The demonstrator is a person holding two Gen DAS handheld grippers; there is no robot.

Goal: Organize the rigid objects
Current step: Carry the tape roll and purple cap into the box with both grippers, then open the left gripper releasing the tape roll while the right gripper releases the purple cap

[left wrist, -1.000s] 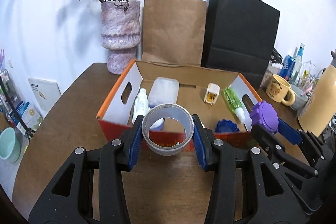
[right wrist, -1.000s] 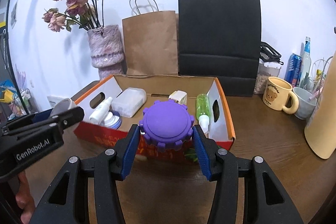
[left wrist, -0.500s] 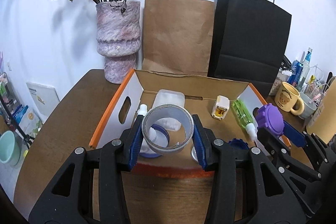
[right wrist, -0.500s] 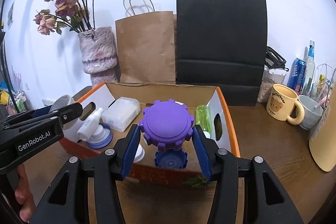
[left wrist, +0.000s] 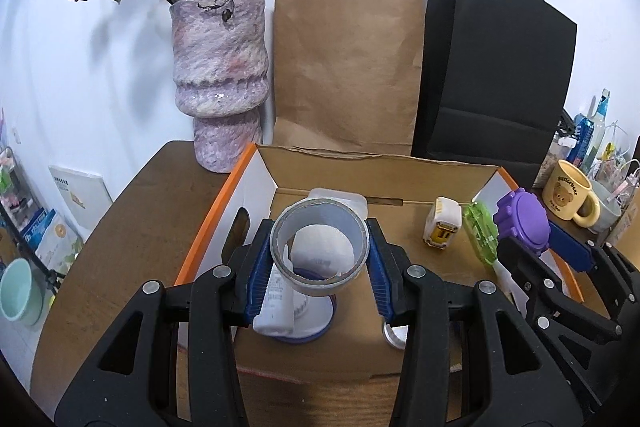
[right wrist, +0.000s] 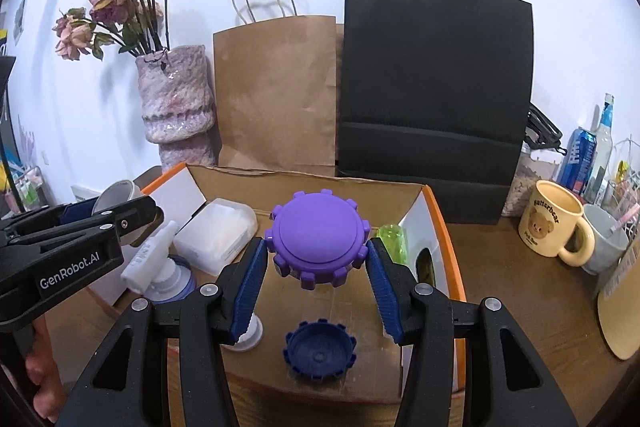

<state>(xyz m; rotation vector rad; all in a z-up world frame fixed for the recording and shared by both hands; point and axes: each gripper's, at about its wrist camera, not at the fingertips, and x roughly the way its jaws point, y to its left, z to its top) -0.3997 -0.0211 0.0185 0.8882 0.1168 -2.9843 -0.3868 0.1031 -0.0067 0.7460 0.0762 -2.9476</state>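
A brown wooden table (left wrist: 132,227) against a white wall carries the scene, and over it the left gripper (left wrist: 319,259) has its blue pads clamped on a grey tape roll (left wrist: 319,247), held above the near-left part of the open cardboard box (left wrist: 240,195). Just to its right, the right gripper (right wrist: 316,277) squeezes a purple ridged lid (right wrist: 318,237) above a dark blue cap (right wrist: 320,353) on the box floor. Beyond both stand a mottled vase (left wrist: 218,75), a brown paper bag (left wrist: 346,67) and a black paper bag (left wrist: 496,79).

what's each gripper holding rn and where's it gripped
Left gripper clamps the grey tape roll across its outer sides. Right gripper clamps the purple toothed lid at its rim.
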